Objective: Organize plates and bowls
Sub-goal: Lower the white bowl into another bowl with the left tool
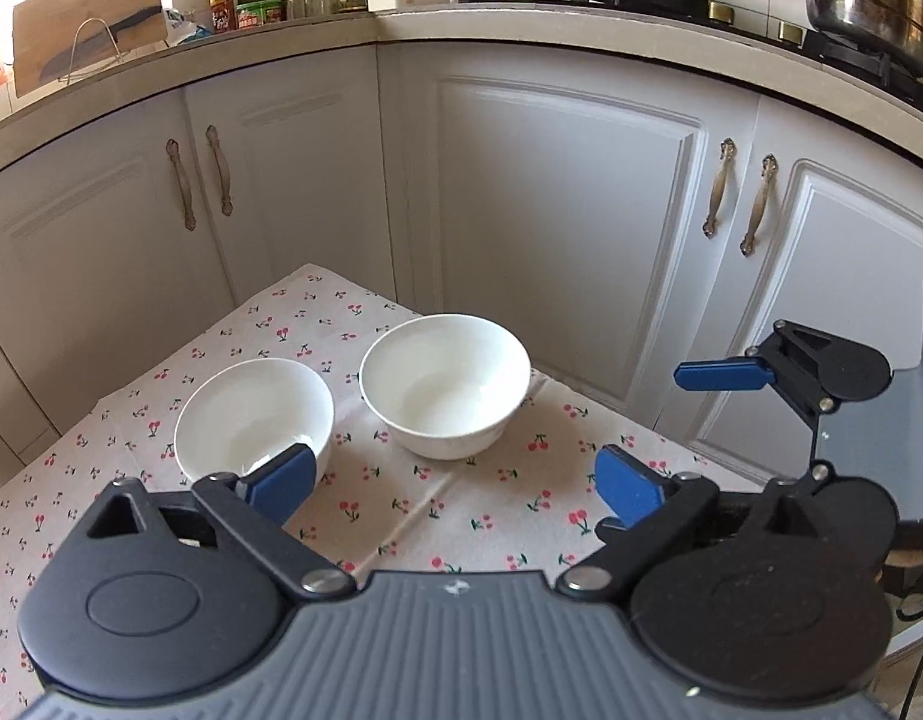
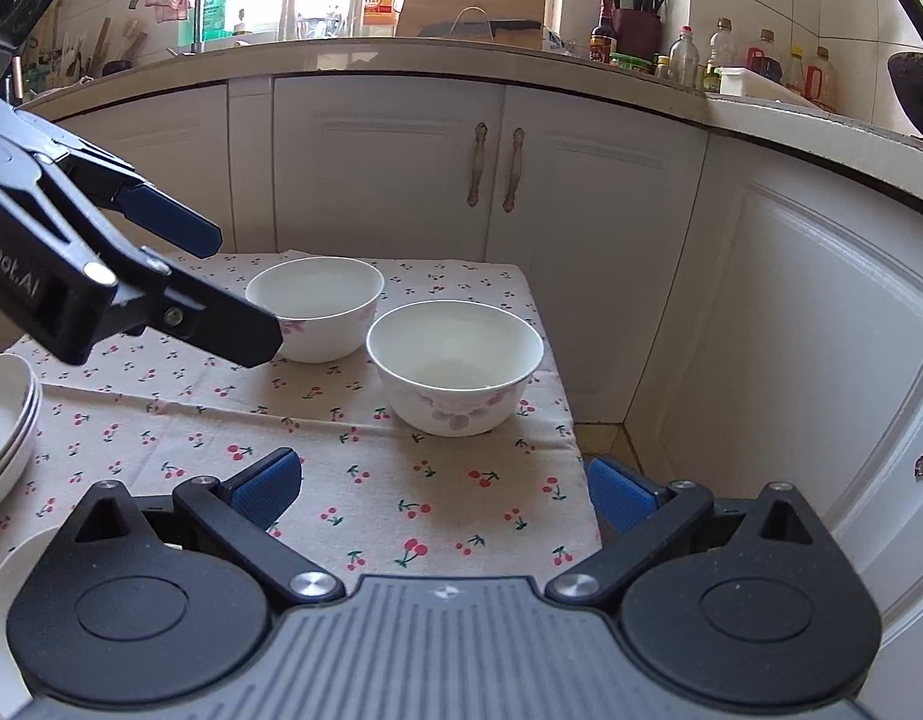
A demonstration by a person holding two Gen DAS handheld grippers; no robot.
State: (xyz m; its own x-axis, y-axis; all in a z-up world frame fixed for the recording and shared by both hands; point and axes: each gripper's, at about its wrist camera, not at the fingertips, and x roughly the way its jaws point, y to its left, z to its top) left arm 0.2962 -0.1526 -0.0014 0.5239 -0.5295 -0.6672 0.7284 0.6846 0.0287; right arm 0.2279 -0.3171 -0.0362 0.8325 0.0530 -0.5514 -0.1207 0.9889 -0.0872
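- Left wrist view: left gripper (image 1: 452, 483) spread wide, nothing between the blue pads; it hangs over the near part of the table (image 1: 401, 516), which has a cherry-print cloth.
- Two white bowls upright on the cloth, near the table's far corner: left bowl (image 1: 245, 408) just behind the left pad, right bowl (image 1: 446, 381) closer to the far corner. The two stand close together, not touching.
- Right gripper (image 1: 659, 420) comes in at the table's right edge, jaws apart, empty.
- Right wrist view: right gripper (image 2: 443, 483) open wide, holding nothing, over the table's (image 2: 179, 414) near right corner.
- Floral bowl (image 2: 455, 366) sits by the right edge; second bowl (image 2: 323, 300) behind it, toward the far edge.
- Left gripper (image 2: 239, 288) reaches in from the left, jaws apart, its lower finger overlapping the second bowl's left side; contact unclear.
- Stack of plates (image 2: 5, 420) at the left edge.
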